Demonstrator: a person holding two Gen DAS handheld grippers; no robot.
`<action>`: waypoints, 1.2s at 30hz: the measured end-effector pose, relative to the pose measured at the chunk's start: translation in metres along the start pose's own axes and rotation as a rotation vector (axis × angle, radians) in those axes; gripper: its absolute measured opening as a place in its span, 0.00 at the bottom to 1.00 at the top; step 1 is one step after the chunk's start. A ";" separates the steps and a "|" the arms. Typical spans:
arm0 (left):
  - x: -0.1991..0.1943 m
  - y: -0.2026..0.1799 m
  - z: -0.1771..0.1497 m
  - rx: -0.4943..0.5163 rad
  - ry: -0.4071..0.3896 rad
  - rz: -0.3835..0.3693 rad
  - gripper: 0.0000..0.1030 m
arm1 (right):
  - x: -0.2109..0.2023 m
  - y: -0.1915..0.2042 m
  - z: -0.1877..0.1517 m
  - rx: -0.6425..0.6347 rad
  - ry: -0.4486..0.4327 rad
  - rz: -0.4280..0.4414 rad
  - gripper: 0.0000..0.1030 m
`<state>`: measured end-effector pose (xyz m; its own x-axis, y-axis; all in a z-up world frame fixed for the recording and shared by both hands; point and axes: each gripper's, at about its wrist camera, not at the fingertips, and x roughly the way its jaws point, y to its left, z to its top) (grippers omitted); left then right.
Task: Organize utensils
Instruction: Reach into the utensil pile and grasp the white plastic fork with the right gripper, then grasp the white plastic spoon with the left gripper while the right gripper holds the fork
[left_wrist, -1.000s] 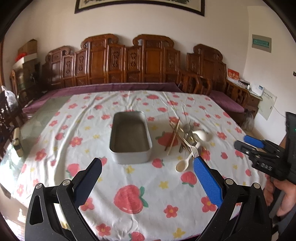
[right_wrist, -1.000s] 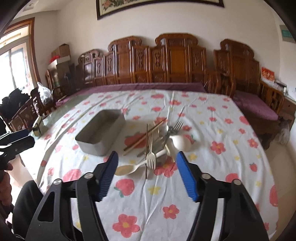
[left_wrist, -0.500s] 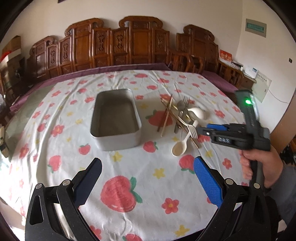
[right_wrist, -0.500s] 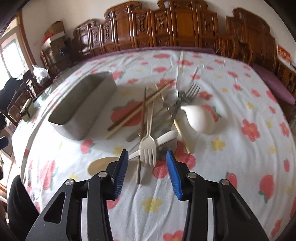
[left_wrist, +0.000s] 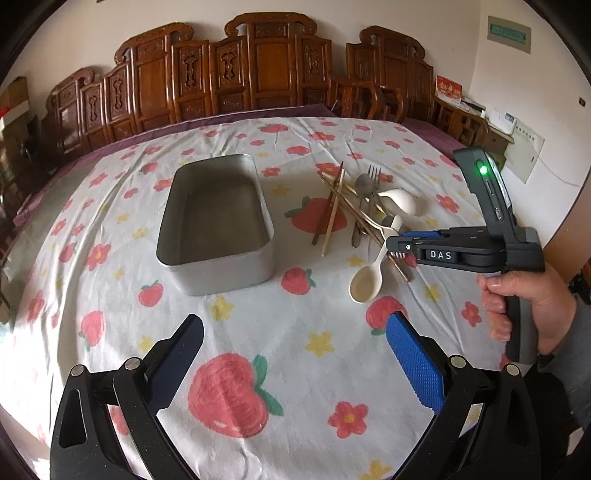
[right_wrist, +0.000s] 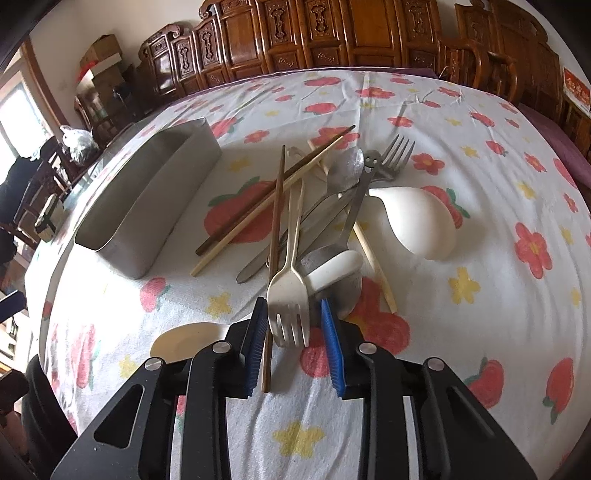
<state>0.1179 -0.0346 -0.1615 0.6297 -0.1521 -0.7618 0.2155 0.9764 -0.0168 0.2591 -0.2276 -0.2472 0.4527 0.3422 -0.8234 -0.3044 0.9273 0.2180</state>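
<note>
On the strawberry-print tablecloth (right_wrist: 424, 369), the cream fork (right_wrist: 290, 291) lies at twelve o'clock between my right gripper's (right_wrist: 295, 332) closing, not-yet-touching jaws.

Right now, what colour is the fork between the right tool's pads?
Cream fork; right wrist view shows it best.

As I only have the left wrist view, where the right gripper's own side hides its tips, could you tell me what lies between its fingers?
Observer: The right wrist view shows the cream plastic fork's head between the right gripper's blue pads. The jaws have just been closing, but the pads do not press it yet.
Operator: Is anything else between them?
Observer: Yes, a dark brown chopstick lies beside the fork, close to the pad on the picture's left.
</note>
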 end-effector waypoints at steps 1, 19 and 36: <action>0.002 -0.001 0.000 0.002 0.002 -0.001 0.92 | 0.001 0.002 0.001 -0.012 0.006 -0.002 0.28; 0.030 -0.021 0.011 0.055 0.043 -0.037 0.78 | -0.055 0.016 -0.010 -0.152 -0.065 0.037 0.02; 0.095 -0.077 0.019 0.290 0.134 0.032 0.51 | -0.066 -0.017 -0.042 -0.179 -0.039 0.015 0.02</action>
<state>0.1752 -0.1275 -0.2197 0.5396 -0.0820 -0.8379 0.4136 0.8927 0.1790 0.1990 -0.2723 -0.2190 0.4780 0.3648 -0.7990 -0.4540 0.8814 0.1308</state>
